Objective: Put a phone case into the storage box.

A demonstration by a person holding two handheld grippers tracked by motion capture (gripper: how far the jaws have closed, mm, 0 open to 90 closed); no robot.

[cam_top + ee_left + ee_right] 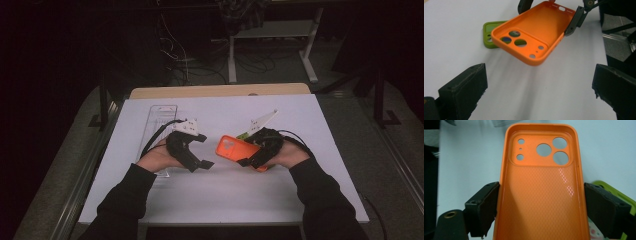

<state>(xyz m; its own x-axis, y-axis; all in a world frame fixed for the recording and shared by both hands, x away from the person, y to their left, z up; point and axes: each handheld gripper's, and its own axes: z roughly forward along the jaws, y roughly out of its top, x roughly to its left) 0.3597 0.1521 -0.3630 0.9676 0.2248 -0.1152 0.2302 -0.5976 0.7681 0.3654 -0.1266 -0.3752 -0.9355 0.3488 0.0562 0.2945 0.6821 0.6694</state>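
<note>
Orange phone case sits clamped by its long sides between the right gripper's jaws, lifted above the white table, camera cutouts pointing away. Its lower end is cut off in the right gripper view. A green case lies mostly hidden behind it. The left gripper hangs with jaws spread wide, holding nothing. A clear tray is faint, partly covered by the left hand.

Black long sleeves, black hand-held gripper each side with trailing black cable
</note>
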